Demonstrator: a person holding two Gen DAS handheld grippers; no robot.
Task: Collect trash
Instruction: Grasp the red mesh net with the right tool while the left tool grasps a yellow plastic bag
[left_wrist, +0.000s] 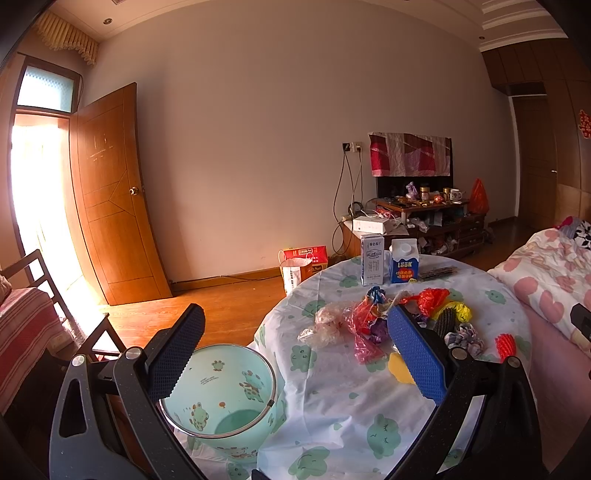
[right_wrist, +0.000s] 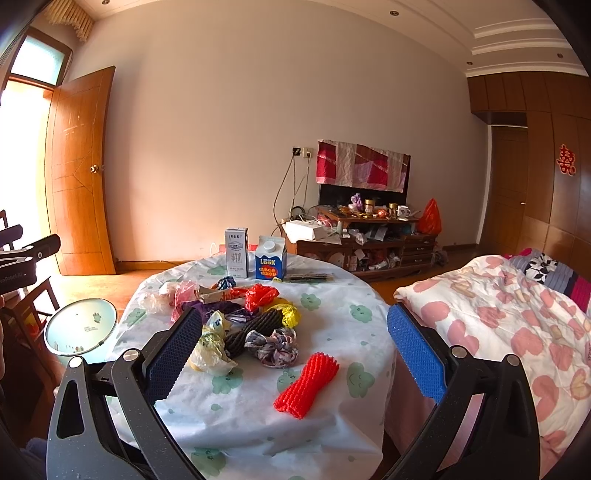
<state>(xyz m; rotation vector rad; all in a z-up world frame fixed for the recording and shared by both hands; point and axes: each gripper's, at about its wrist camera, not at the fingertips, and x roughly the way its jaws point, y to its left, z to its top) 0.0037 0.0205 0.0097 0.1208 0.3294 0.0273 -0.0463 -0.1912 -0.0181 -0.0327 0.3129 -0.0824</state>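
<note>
Red foam netting (right_wrist: 306, 384) lies between the right tool's (right_wrist: 295, 350) spread, empty fingers.

trash (right_wrist: 251, 314): crumpled bags and wrappers heaped mid-table
red net (right_wrist: 306, 384): lies apart at 5 o'clock
bin (left_wrist: 221, 398): mint, open, upright at table's 9 o'clock edge

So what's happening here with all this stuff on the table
A person is clearing trash from a round table with two tools. The left hand-held gripper is open, hovering between a mint-green bin at the table's edge and a heap of crumpled bags and wrappers. The right hand-held gripper is also open and empty, nearest a red foam net. Two cartons stand at the far side. The bin looks empty.
</note>
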